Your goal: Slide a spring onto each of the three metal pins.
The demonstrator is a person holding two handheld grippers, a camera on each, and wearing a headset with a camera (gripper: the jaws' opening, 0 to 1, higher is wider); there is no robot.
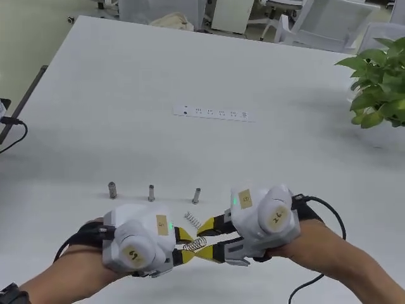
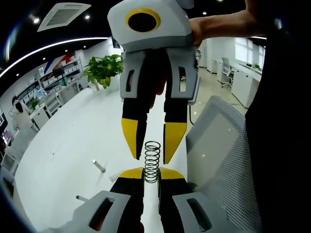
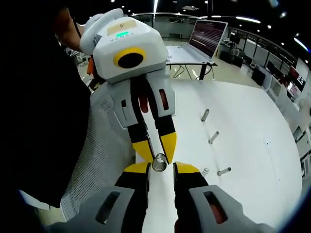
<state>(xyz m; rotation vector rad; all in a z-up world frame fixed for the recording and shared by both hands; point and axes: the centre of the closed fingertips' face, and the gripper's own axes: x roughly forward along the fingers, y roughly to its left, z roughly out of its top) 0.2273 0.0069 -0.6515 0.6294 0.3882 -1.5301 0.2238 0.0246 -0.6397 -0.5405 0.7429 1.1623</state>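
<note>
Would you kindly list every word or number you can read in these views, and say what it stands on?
"26": cap of the right gripper.
"5" or "S", unsure which: cap of the left gripper.
Tan stickers, one on each gripper: print too small to read.
Monitor text: too blurred to read.

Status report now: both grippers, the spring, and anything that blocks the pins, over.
Left gripper shut on spring. Right gripper open around its free end. Three pins upright beyond; loose spring lies between them and the grippers.
</note>
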